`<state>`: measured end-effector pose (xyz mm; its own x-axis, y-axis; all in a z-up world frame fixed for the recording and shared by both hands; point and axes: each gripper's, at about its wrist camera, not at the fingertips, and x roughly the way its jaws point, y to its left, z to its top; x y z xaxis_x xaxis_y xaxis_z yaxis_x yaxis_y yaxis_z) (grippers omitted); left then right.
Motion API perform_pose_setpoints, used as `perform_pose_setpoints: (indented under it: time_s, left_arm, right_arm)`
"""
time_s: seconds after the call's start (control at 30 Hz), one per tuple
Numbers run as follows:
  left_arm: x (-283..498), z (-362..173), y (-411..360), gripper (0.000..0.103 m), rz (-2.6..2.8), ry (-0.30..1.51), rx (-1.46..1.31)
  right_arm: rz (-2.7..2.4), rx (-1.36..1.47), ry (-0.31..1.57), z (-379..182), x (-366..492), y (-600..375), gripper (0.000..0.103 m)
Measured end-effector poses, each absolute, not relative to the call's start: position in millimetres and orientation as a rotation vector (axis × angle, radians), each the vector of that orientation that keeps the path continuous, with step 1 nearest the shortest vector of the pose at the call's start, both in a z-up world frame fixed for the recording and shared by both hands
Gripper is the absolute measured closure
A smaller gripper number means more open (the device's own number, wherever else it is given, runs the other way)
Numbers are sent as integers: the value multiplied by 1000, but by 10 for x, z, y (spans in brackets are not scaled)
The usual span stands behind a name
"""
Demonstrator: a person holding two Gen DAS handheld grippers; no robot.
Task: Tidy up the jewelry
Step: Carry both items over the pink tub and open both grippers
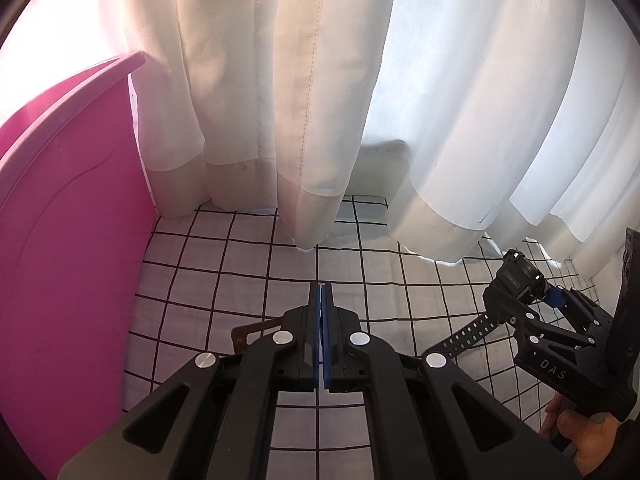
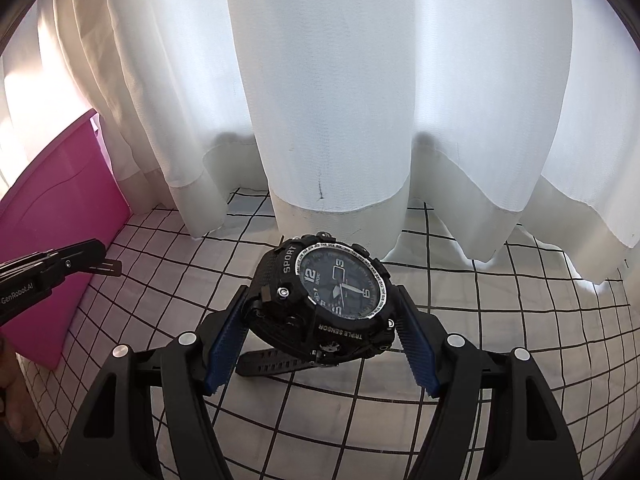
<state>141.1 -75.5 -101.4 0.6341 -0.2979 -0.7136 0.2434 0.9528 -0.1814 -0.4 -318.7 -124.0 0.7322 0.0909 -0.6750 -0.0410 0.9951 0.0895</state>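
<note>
Black sport watch [image 2: 334, 294] sat clamped between the blue pads [image 2: 226, 350] of the right gripper [image 2: 320, 300], jaws spread wide around the case, one pad at its 9 o'clock side, the other at 3 o'clock. Dial faced up; strap [image 2: 276, 362] trailed below, toward 7 o'clock, above the checked cloth [image 2: 520, 340]. Watch appeared lifted clear of the cloth.

Left gripper [image 1: 321, 292] had its pads pressed flat together. A thin dark strip [image 2: 108, 268] stuck out from its tip in the right wrist view; what it was could not be told.

White curtain [image 2: 320, 100] hung at 12 o'clock. Pink box [image 1: 68, 240] stood at 9 o'clock. A hand [image 1: 588, 440] showed at 4 o'clock in the left wrist view.
</note>
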Motion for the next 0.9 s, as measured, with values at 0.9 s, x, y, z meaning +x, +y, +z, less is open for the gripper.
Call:
perform_pose_setpoints:
  time_s: [0.9]
  left_arm:
    - [1204, -442, -450, 102, -261, 720, -118]
  right_arm:
    - [191, 11, 642, -628, -40, -2882, 35]
